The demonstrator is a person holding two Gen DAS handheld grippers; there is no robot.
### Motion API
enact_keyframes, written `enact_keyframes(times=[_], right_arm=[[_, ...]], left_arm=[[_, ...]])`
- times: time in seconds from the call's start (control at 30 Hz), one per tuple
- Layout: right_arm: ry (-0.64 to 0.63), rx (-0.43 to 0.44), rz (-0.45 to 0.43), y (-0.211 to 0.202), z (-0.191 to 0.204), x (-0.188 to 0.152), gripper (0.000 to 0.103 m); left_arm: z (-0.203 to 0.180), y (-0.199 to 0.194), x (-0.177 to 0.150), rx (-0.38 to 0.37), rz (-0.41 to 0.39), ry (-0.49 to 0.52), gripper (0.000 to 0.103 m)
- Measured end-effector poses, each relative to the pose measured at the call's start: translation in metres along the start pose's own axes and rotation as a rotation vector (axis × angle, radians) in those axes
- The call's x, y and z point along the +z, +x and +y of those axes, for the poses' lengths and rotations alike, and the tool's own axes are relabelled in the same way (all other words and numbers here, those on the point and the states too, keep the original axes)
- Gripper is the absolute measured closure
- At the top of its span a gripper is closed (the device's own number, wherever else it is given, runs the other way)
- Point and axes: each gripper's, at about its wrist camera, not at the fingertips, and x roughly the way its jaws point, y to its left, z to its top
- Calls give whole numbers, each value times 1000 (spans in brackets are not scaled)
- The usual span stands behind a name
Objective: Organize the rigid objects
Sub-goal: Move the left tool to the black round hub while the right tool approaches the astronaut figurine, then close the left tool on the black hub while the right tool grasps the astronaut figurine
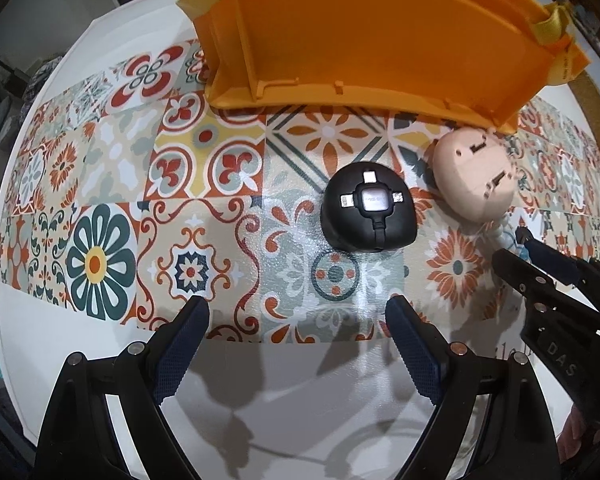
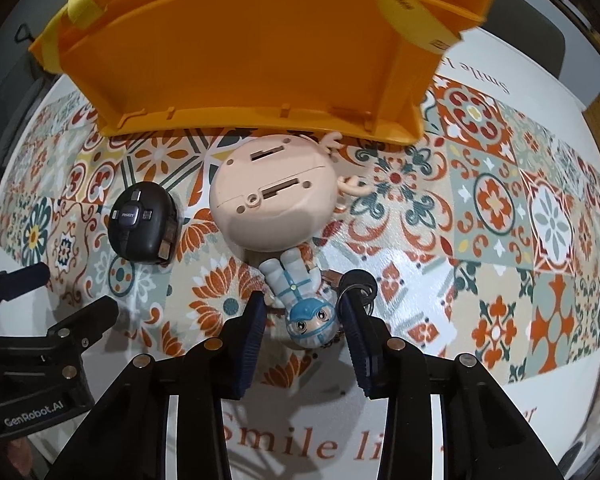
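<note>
An orange plastic bin [image 1: 360, 32] lies open-faced at the far side of the patterned mat; it also shows in the right wrist view [image 2: 252, 52]. A black round cable gadget [image 1: 368, 210] sits ahead of my open, empty left gripper [image 1: 298, 312]; it also shows in the right wrist view [image 2: 144, 226]. A beige dome-shaped toy [image 1: 474, 174] lies to its right, near the bin [image 2: 274, 192]. A small blue-suited figurine keychain [image 2: 304, 304] lies between the fingers of my right gripper [image 2: 306, 308], which is open around it. The right gripper [image 1: 512, 248] shows at the right of the left view.
The patterned tile mat [image 1: 180, 200] covers a white round table [image 1: 40, 320] with "Smile" lettering [image 2: 280, 444] near the front. A black key head and ring [image 2: 358, 284] lie by the right finger.
</note>
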Motion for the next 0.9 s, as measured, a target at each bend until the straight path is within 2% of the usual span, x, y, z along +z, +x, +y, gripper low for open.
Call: enact_keyframes(times=[0.2,0.43,0.67,0.9], right_arm=[[48,36,-30,-21,-10,-10,65],[108,80,-53,-39,-21,-21,65],[157,79,-40,-32,-29,-20,65],[198,79,-22,-24,-37,-19,65]], left_arm=[[0,-3,0,-39,-7,22,12],[-11,-3,7,-47,-36,72,13],[-31,6,23,-59,-56,139,13],[-47,19,39,-48,-54,169,19]])
